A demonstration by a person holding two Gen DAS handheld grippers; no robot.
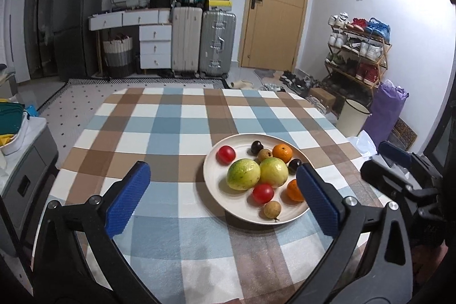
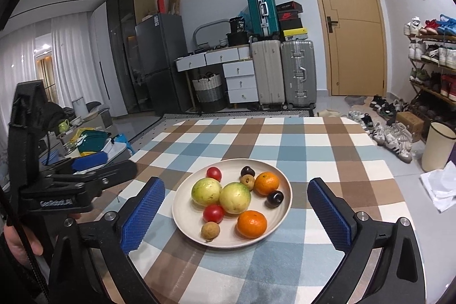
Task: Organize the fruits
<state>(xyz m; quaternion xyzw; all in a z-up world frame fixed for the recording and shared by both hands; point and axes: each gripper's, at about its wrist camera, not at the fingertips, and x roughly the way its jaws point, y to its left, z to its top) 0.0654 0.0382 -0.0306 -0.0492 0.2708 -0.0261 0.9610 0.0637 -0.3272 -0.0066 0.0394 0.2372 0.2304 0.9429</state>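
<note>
A cream plate sits on the checked tablecloth. On it lie two green-yellow guavas, two red tomatoes, two oranges, two dark plums and two small brown longans. My left gripper is open and empty, just short of the plate, its right pad overlapping the plate's right side. My right gripper is open and empty, its fingers either side of the plate's near half.
The right gripper's body shows at the right edge in the left wrist view; the left gripper's body shows at the left in the right wrist view. Suitcases, a drawer unit, a shoe rack and a bin stand beyond the table.
</note>
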